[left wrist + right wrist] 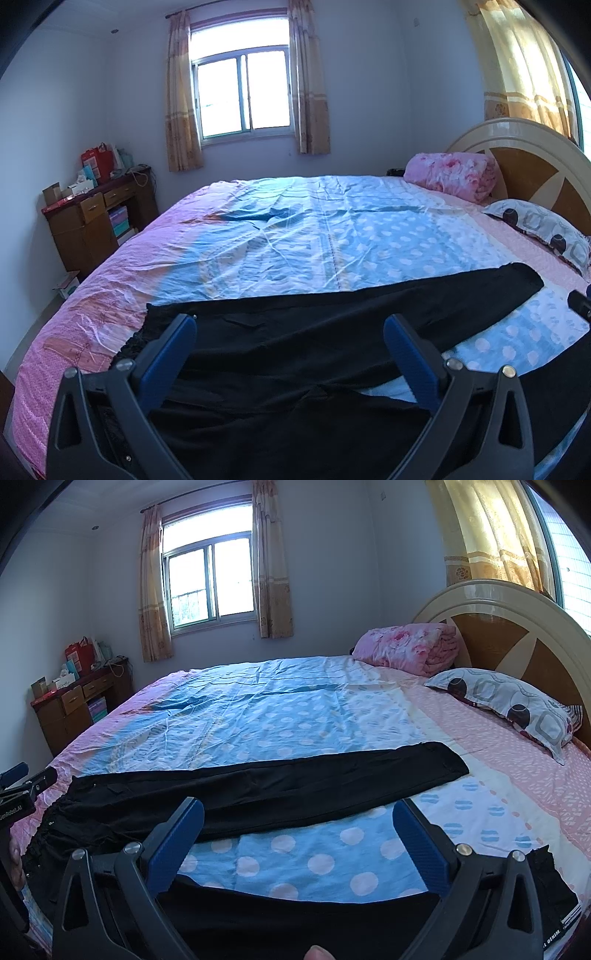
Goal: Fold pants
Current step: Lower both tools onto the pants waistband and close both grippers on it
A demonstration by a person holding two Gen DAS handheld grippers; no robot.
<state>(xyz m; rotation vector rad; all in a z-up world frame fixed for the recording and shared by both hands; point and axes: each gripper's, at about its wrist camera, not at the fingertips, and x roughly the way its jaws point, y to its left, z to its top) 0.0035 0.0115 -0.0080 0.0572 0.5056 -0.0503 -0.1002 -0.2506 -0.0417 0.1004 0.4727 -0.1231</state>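
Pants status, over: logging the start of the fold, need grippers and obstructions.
Left gripper open, right gripper open, both empty. Black pants spread flat on bed, legs apart, unfolded. Nothing on them.

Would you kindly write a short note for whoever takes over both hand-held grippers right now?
Left hand-held gripper: open, empty, over the waist end of the pants.
Right hand-held gripper: open, empty, over the gap between the two legs.
Pants: black, spread flat across the near edge of the bed, waist to the left, legs running right; far leg straight, near leg at the bed's edge.
Done: laid out.
Left: no fold shows yet; probably bring one leg onto the other, then fold lengthwise.
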